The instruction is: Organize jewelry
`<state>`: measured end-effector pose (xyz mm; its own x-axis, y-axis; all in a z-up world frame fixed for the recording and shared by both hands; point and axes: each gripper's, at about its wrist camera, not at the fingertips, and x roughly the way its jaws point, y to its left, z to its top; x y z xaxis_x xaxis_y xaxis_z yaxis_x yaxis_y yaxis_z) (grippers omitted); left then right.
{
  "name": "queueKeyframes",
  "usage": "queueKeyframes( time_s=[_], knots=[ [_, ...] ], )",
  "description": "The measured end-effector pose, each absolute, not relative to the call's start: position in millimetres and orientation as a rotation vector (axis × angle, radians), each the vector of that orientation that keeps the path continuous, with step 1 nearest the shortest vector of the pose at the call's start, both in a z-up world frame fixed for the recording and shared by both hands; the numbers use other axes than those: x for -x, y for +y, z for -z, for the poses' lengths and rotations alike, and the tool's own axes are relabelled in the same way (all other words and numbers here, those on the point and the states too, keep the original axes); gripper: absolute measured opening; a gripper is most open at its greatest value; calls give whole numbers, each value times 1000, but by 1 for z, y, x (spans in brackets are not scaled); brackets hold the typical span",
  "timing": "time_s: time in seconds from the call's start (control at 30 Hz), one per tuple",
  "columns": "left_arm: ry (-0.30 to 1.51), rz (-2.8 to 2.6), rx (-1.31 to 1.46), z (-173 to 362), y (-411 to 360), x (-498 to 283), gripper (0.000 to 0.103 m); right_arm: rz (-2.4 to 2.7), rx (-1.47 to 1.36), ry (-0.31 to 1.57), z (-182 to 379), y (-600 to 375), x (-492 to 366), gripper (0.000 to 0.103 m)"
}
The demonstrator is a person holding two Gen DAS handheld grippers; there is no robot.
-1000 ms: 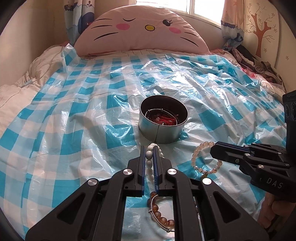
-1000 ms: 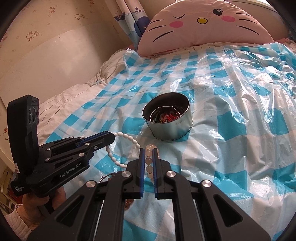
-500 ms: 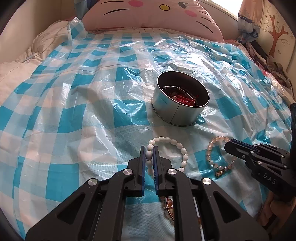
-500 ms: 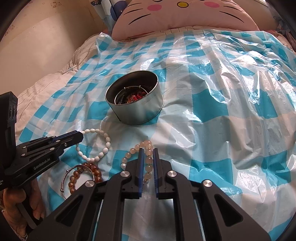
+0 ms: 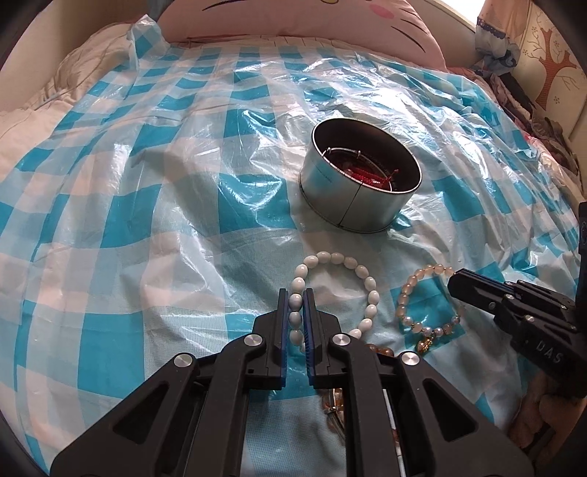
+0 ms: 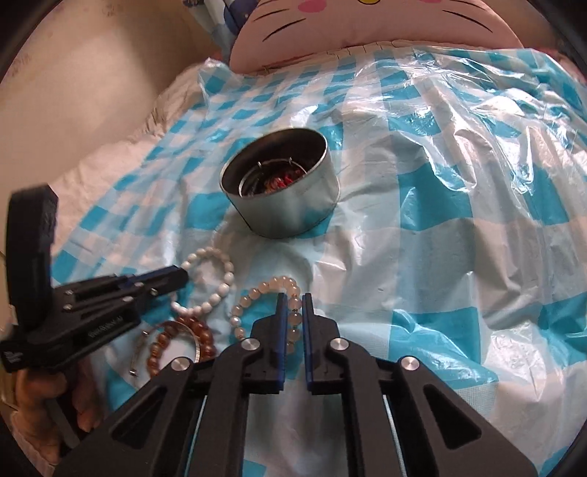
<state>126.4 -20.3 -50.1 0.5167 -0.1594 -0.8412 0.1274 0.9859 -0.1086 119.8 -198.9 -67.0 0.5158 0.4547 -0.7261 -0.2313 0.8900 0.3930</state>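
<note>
A white bead bracelet (image 5: pixel 371 295) lies on the checked plastic sheet; my left gripper (image 5: pixel 295 298) is shut on its left side. It also shows in the right wrist view (image 6: pixel 220 290). A peach bead bracelet (image 6: pixel 253 297) lies beside it; my right gripper (image 6: pixel 293 300) is shut on its right side. In the left wrist view the peach bracelet (image 5: pixel 407 290) has a small charm, and my right gripper (image 5: pixel 456 280) comes in from the right. A round metal tin (image 5: pixel 357 205) holding red jewelry stands just beyond, seen also in the right wrist view (image 6: pixel 293 212).
A brown bead bracelet (image 6: pixel 205 335) and a thin metal bangle (image 6: pixel 137 352) lie close in front of the grippers. The blue-and-white plastic sheet (image 5: pixel 128 183) covers the bed. A pink cat-face pillow (image 6: pixel 367 33) is at the head, a wall (image 6: pixel 91 80) to the left.
Both grippers have tilted down closer to the sheet, still holding their bracelets. The bracelets now lie spread flat on the sheet, and the tin sits farther up in both views.
</note>
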Motion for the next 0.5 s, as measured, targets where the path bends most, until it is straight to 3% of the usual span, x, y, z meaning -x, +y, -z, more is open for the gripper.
queueKeyframes(
  time_s=[0.17, 0.5],
  knots=[
    [891, 245, 97, 25, -18, -117, 7, -518, -323, 814, 42, -200, -108, 9],
    [777, 270, 140, 3, -15, -108, 7, -548, -365, 737, 26, -200, -107, 9]
  ],
)
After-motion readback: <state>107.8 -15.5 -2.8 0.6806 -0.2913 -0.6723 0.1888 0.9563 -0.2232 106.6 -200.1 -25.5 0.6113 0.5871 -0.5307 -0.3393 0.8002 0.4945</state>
